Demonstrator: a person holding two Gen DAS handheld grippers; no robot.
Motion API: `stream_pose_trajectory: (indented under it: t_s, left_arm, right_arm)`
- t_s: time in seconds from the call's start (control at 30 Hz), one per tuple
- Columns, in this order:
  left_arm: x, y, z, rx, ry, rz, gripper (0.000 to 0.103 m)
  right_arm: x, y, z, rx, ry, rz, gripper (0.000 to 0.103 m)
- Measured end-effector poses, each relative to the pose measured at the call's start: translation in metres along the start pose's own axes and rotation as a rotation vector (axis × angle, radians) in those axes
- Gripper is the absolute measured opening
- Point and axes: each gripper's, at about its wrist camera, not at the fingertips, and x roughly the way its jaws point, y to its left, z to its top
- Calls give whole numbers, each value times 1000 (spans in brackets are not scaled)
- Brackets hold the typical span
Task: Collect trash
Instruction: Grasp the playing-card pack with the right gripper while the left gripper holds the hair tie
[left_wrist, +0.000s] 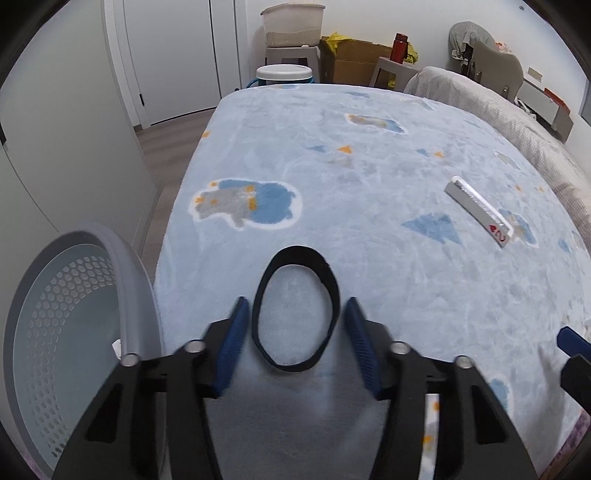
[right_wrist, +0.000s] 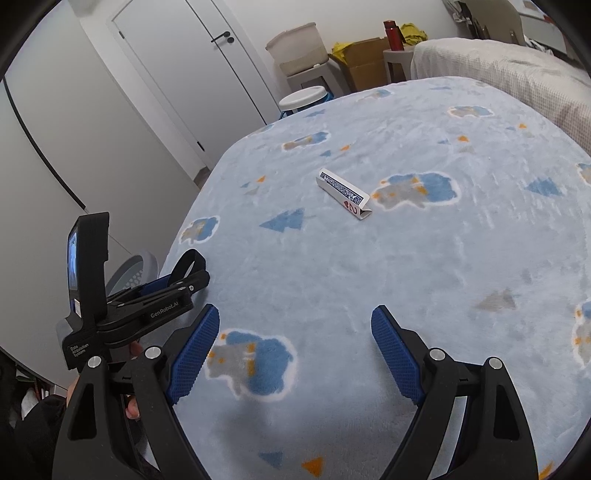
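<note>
A black band (left_wrist: 295, 310), bent into an oval loop, lies on the light blue blanket (left_wrist: 369, 147) near its front edge. My left gripper (left_wrist: 297, 314) straddles the loop, one blue pad close on each side with a thin gap showing, so I read it as open. The right wrist view shows that gripper (right_wrist: 177, 284) from the side, with the black band (right_wrist: 192, 262) poking out past its fingers. A folded playing card (left_wrist: 480, 210) (right_wrist: 343, 194) lies further out on the blanket. My right gripper (right_wrist: 295, 325) hovers wide open over the blanket, with nothing between its fingers.
A grey perforated bin (left_wrist: 74, 332) stands off the bed's left edge, right beside my left gripper. Beyond the bed are a white-lidded bucket (left_wrist: 282, 75), stools, cardboard boxes and a red bottle (left_wrist: 400, 46). A second bed with a beige cover (left_wrist: 498, 110) runs along the right.
</note>
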Motion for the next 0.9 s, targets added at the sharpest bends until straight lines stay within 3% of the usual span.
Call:
stream_pose_trajectory:
  t_s: [0.07, 0.13, 0.37, 0.53, 0.9]
  left_arm:
    - [-3, -2, -2, 8, 2, -23, 19]
    - [-5, -3, -4, 6, 4, -33, 15]
    - [-20, 0, -8, 1, -19, -46, 14]
    - [-33, -1, -10, 15, -46, -48, 14]
    - [-49, -3, -14, 39, -77, -65, 14]
  right_arm:
    - [2, -1, 0, 2, 4, -3, 83]
    - [4, -1, 0, 5, 9, -5, 83]
    - [7, -2, 13, -15, 16, -25, 83]
    - [13, -9, 42, -92, 13, -104, 83]
    - [74, -27, 93, -149, 86, -154, 82]
